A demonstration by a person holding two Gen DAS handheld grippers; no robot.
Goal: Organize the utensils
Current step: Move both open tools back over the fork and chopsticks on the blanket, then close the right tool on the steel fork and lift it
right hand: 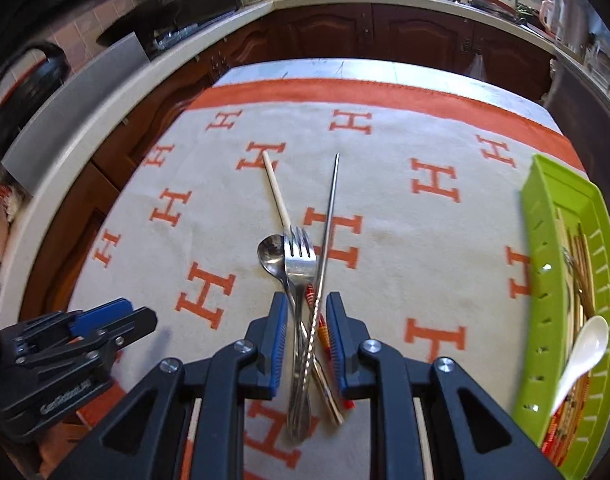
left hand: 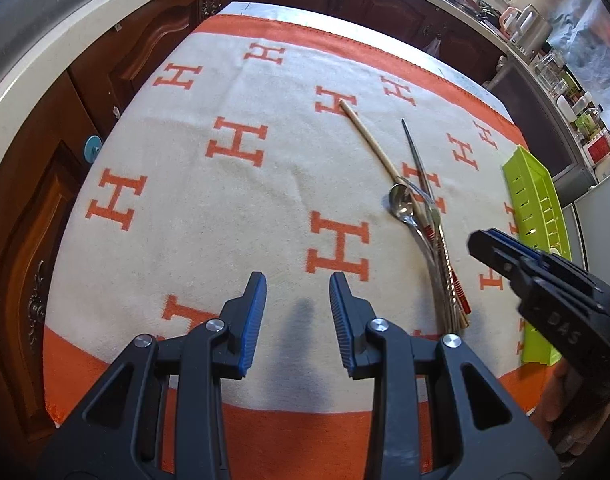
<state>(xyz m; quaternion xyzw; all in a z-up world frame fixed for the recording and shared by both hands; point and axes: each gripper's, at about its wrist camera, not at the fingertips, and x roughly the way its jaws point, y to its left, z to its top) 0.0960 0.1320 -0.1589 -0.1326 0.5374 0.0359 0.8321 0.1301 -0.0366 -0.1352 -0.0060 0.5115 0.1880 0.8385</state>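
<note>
Noting a lime-green slotted tray [right hand: 537,240] at the right edge of the cloth, holding a white ceramic spoon [right hand: 581,352] plus several thin sticks and one metal piece, too crowded for counting.

Logging a loose bundle of utensils mid-cloth, well apart from the tray:
- Seeing a steel fork [right hand: 301,264], tines pointing away, lying over the rest.
- Seeing a steel spoon [right hand: 271,258], bowl up, just left of the fork and touching it.
- Seeing a metal chopstick [right hand: 329,216] with a twisted handle, crossing the fork handle at a slant.
- Seeing a pale wooden chopstick [right hand: 277,192] running out beyond the fork tines.
- Seeing a red-banded chopstick [right hand: 324,334], mostly hidden under the others.

Placing the right gripper [right hand: 306,298] over the bundle's handle ends, straddling them with a narrow gap; pads standing just clear of the metal on both sides, gripping nothing, handles lying flat on the cloth.

Placing the left gripper [left hand: 297,280] off to the left of the bundle, hovering over bare cloth, jaws moderately parted and carrying nothing.

Recording the surface as a cream blanket [left hand: 225,208] with orange H letters and an orange border, covering a pale tabletop. Recording dark carved wooden cabinets [right hand: 385,36] under a light countertop [right hand: 105,92] wrapping round behind, with jars and kitchen clutter along it.
</note>
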